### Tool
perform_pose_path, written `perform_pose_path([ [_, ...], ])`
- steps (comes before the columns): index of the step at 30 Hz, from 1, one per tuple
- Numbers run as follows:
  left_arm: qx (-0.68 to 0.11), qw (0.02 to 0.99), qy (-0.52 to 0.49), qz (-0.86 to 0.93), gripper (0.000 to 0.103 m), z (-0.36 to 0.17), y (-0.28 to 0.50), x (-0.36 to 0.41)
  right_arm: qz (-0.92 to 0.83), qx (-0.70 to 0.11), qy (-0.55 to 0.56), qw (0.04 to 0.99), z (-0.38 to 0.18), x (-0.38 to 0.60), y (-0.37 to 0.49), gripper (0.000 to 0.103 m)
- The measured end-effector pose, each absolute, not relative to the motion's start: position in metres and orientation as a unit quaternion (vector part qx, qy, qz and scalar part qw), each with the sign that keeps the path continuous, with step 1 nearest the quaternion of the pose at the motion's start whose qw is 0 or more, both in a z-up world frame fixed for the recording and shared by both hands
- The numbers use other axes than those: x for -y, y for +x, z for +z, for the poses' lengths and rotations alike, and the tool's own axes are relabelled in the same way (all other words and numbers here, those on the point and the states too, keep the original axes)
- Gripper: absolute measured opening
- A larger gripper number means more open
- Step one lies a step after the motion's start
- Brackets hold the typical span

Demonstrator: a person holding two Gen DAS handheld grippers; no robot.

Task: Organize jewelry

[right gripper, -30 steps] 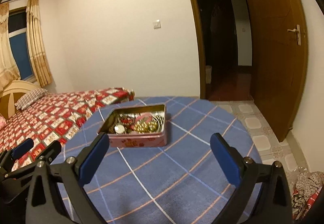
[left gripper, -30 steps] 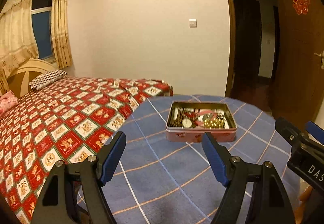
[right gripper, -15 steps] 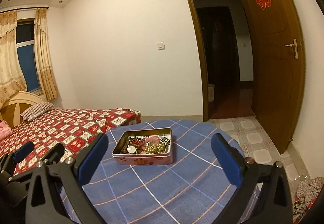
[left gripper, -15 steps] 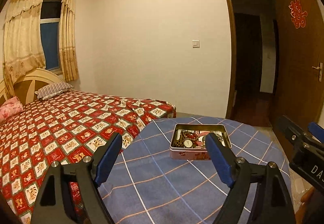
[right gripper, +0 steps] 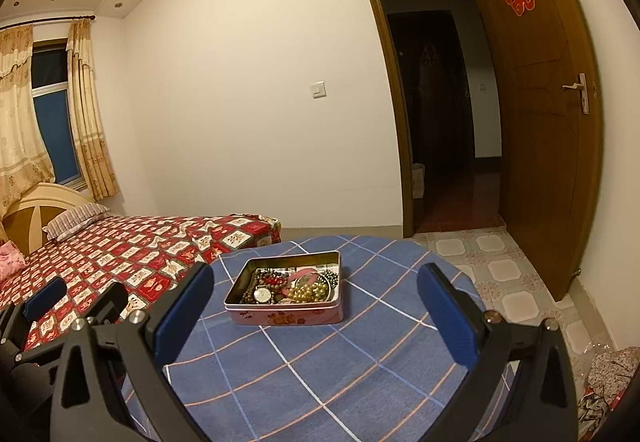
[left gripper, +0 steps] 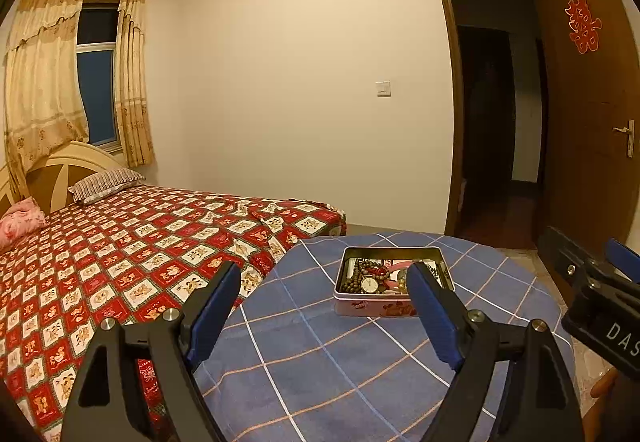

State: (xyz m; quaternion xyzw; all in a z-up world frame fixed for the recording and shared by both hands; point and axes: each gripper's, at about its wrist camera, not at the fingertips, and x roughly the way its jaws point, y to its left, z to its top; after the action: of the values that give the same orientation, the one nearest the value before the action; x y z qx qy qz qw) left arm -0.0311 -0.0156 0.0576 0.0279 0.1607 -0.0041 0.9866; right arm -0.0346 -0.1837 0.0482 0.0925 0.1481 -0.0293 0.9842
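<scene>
An open pink tin (left gripper: pixel 362 308) (right gripper: pixel 288 315) sits on a round table with a blue checked cloth (left gripper: pixel 320 362) (right gripper: pixel 320 362). It holds dark bead strands, a small watch (left gripper: pixel 370 284) (right gripper: pixel 263 295), gold beads (right gripper: pixel 306 292) and a pink band. My left gripper (left gripper: pixel 324 306) is open and empty, held back above the near table. My right gripper (right gripper: pixel 316 306) is open and empty, likewise back from the tin. Each gripper shows at the edge of the other's view.
A bed with a red patterned cover (left gripper: pixel 120 250) (right gripper: pixel 120 246) stands left of the table. An open wooden door (right gripper: pixel 540 122) and dark doorway (left gripper: pixel 492 122) are at the right. Tiled floor (right gripper: pixel 500 266) lies right of the table.
Both grippers have risen and pulled back from the tin, so it looks smaller and farther. Both stayed open and empty.
</scene>
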Motion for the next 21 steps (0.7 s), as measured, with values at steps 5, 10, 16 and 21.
perform_pose_path([
  [5,-0.162,0.986,0.027,-0.004,0.085,0.0573,-0.0314,0.0159,-0.029,-0.148,0.093,0.984,0.0483,0.1842,-0.0352,0.103],
  [10,-0.161,0.986,0.027,-0.003,0.085,0.0575,-0.0318,0.0157,-0.029,-0.149,0.093,0.984,0.0486,0.1834,-0.0369,0.103],
  [16,-0.162,0.986,0.027,-0.004,0.085,0.0578,-0.0323,0.016,-0.028,-0.147,0.093,0.984,0.0491,0.1825,-0.0377,0.103],
  [21,-0.163,0.986,0.03,-0.006,0.085,0.058,-0.0332,0.0187,-0.028,-0.148,0.093,0.984,0.0496,0.1821,-0.0373,0.103],
])
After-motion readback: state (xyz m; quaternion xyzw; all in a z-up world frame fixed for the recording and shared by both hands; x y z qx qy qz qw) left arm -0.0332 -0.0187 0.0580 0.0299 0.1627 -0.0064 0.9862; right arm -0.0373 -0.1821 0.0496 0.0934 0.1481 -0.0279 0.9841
